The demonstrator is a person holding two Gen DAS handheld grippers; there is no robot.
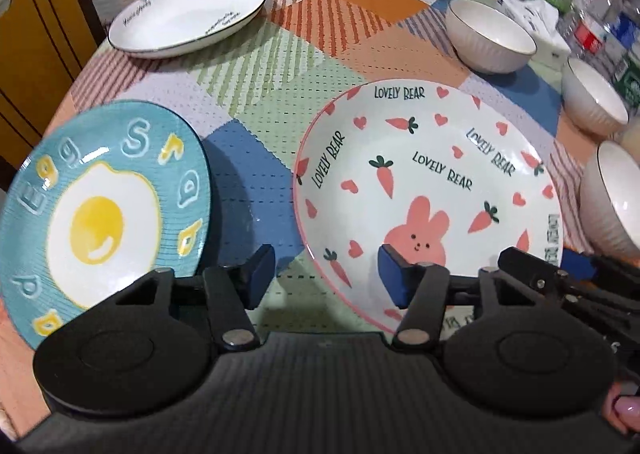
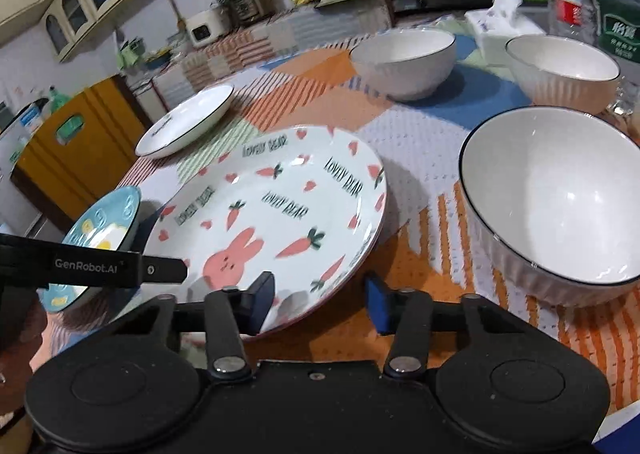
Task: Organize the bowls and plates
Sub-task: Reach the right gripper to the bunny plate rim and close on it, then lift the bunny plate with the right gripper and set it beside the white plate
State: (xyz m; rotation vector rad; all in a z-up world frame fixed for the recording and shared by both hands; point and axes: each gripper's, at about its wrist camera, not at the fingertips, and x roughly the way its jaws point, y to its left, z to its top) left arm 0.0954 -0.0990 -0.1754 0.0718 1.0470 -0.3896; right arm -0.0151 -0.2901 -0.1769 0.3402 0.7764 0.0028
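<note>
Both grippers hang spread and empty over the counter's (image 1: 256, 93) near edge — left gripper (image 1: 326, 278) between egg plate (image 1: 100, 213) and rabbit plate (image 1: 428, 189), right gripper (image 2: 320, 300) at the rabbit plate's rim, likely lining up a grasp; three bowls (image 2: 556, 197) wait unstacked to the right.

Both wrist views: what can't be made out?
- Rabbit plate near rim: left wrist view, hidden behind the left gripper.
- Nearest bowl: cut by the right frame edge there.
- White plate lettering: right wrist view, too small and blurred.
- Egg plate: partly behind the other gripper's arm.
</note>
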